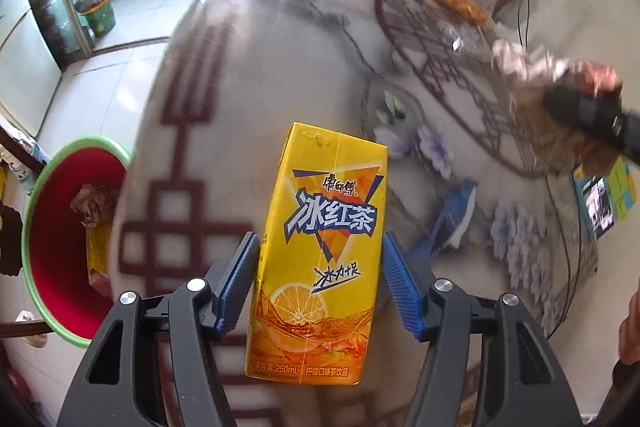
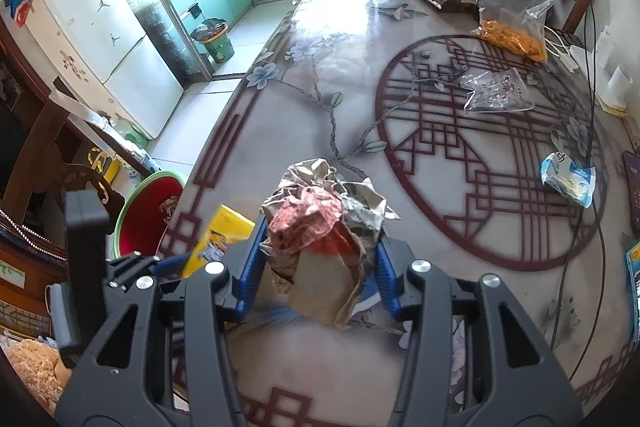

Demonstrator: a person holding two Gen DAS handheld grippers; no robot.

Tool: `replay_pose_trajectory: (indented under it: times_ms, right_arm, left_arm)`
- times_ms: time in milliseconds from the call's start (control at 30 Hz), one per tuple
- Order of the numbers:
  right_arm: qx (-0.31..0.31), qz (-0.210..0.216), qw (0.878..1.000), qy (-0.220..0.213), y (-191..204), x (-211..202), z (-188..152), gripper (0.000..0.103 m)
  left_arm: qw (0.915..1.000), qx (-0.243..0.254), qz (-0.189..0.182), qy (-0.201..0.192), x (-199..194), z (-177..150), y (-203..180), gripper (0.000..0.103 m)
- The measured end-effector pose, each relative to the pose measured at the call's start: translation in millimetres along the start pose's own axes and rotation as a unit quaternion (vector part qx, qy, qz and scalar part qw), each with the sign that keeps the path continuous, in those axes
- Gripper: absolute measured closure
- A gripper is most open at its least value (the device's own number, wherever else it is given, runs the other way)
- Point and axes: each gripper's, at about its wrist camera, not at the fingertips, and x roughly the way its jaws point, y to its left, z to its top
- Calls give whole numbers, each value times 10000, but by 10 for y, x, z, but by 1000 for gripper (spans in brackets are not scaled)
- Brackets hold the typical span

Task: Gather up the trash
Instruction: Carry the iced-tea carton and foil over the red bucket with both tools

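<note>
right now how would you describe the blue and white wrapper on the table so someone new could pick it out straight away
Find the patterned table and the big dark red lattice circle printed on it. On that circle's right rim, beside a thin black cable, lies the small crumpled wrapper. It is pale blue and white, while the nearby plastic bags are clear.

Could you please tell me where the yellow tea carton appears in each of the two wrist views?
Left wrist: the carton fills the lower centre, between the left tool's blue pads.
Right wrist: only a yellow corner shows at lower left, behind the right tool's left finger, near the table edge.
Shared landmark: the red basin with a green rim, beside the table.
</note>
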Motion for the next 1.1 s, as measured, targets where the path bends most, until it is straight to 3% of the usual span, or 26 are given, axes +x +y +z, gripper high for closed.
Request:
replay_pose_trajectory:
  times_ms: [267,600,1100]
  right_arm:
    - [-205,38,9998,-75,179,-4,106,56]
    - [-889,339,9954,-109,756,66,251,56]
    - [-1696,720,9829,55,1494,269,286,56]
  left_arm:
    - [9973,-375,70,-628,-397,206,232,44]
    - [9875,-1082,278,-1109,-822,150,803,44]
    - [9696,-2055,865,-1007,-866,-251,1680,44]
